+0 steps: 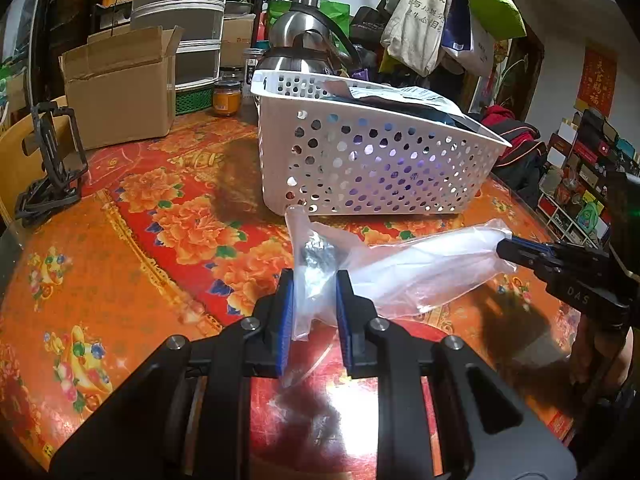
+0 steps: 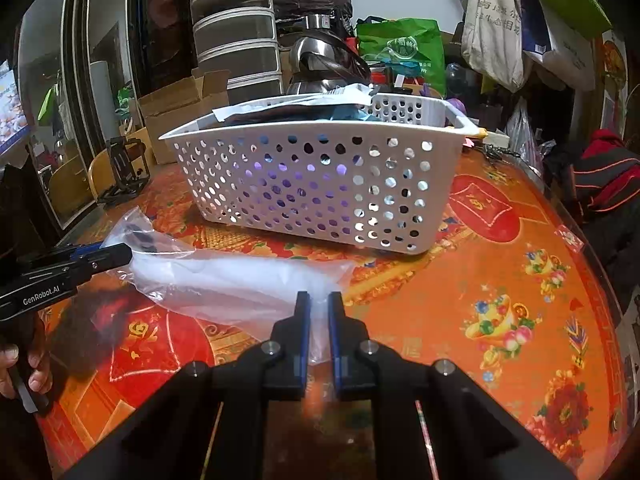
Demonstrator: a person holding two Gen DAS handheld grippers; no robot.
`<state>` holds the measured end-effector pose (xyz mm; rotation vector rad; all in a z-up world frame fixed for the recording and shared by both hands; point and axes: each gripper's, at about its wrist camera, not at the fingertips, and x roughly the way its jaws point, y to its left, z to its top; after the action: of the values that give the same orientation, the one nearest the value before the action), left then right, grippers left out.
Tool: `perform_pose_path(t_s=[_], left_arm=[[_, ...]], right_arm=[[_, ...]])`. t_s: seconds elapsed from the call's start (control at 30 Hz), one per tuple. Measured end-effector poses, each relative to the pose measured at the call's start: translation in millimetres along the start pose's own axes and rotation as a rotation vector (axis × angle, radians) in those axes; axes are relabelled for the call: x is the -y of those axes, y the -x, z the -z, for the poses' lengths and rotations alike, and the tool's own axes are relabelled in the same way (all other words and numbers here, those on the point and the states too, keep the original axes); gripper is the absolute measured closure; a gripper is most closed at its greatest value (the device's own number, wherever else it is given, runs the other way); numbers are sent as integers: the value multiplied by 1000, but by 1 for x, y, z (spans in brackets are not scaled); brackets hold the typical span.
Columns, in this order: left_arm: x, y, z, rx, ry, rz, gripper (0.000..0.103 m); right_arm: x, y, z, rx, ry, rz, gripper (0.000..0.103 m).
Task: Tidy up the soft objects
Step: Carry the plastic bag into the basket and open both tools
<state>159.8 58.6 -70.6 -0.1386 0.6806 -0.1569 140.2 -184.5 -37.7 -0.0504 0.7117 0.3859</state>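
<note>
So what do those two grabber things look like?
Both are black plastic. The left gripper has two flat fingers lined with ribbed blue pads and round silver bolts at its joints. The right gripper looks the same: black fingers, blue pads, silver bolts. Seen from the side, the left one has "GenRobot.AI" in white letters, and the right one shows "DAS".

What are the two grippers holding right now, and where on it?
A clear plastic bag, one end each: left gripper on the end with dark contents, right gripper on the opposite end.
</note>
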Motion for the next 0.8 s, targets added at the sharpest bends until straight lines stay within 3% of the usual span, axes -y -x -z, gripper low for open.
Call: perform_pose_path(t_s=[0.6, 0.8], left_arm=[[4, 15, -3, 64, -22, 26, 85], [7, 33, -13, 93, -20, 45, 85]], right_arm=[[-4, 26, 0, 96, 10, 14, 96], [-7, 52, -15, 126, 27, 10, 96]])
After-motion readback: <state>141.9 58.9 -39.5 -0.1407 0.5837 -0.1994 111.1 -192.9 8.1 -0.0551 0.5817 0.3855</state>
